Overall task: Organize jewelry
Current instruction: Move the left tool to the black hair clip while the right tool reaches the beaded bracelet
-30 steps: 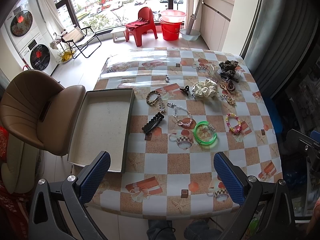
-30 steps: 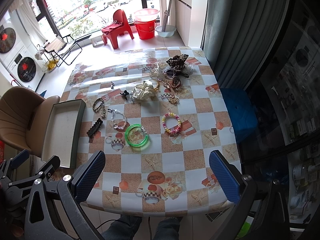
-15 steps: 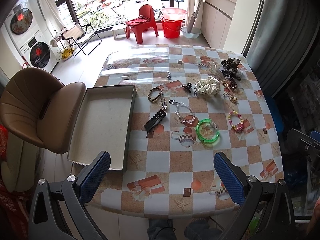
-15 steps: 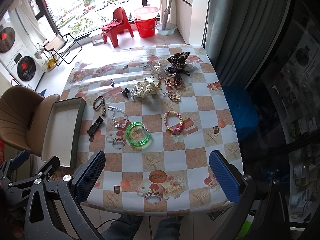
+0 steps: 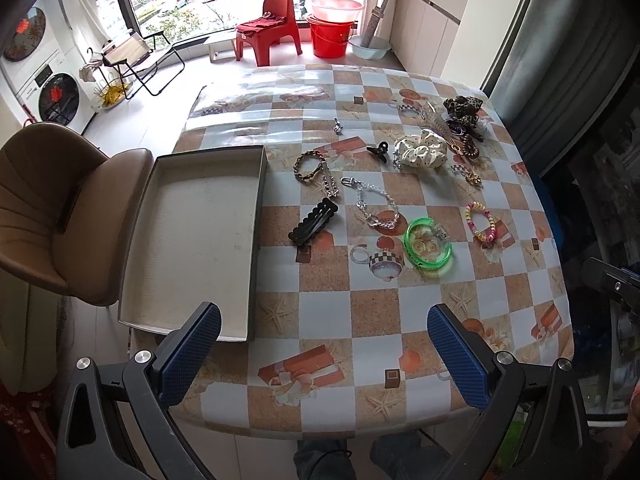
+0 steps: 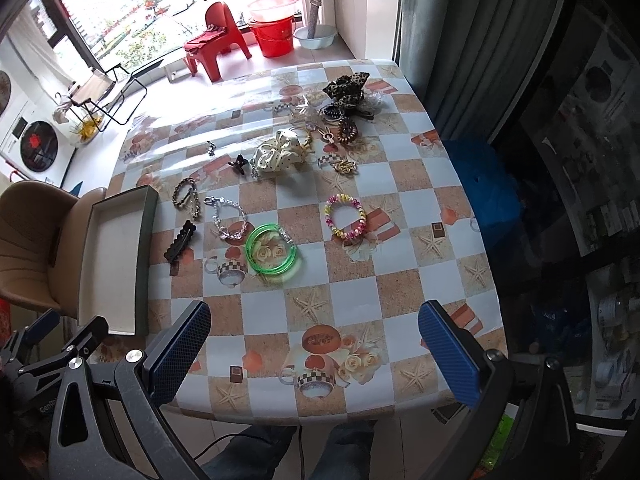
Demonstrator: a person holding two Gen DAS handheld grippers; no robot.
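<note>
The jewelry lies loose on the table (image 5: 360, 320), spread from its middle toward the far right corner, none of it in the box (image 5: 200, 240), which sits open along the table's left edge with its long axis running near to far and its near end overhanging the near edge. Just beside the box's right wall lies a black clip (image 5: 313, 222), long axis slanting from near-left to far-right. Beyond it are a braided bracelet (image 5: 306, 165) and a silver chain (image 5: 374, 206); toward the middle lie green bangles (image 5: 428, 245), stacked and touching, and right of them a bead bracelet (image 5: 482, 222). Farther back sit a small black claw clip (image 5: 379, 151), a cream scrunchie (image 5: 420, 152) and a leopard scrunchie (image 5: 462, 108); the small pieces tangled around that last one are too small to sort out. No writing can be read on any item. The left gripper (image 5: 324, 356) hangs above the near edge with its blue pads wide apart and nothing between them. The right gripper (image 6: 314, 354) is likewise spread, empty, over the near edge. A brown chair (image 5: 52, 208) stands left of the table, partly hidden behind the box.
</note>
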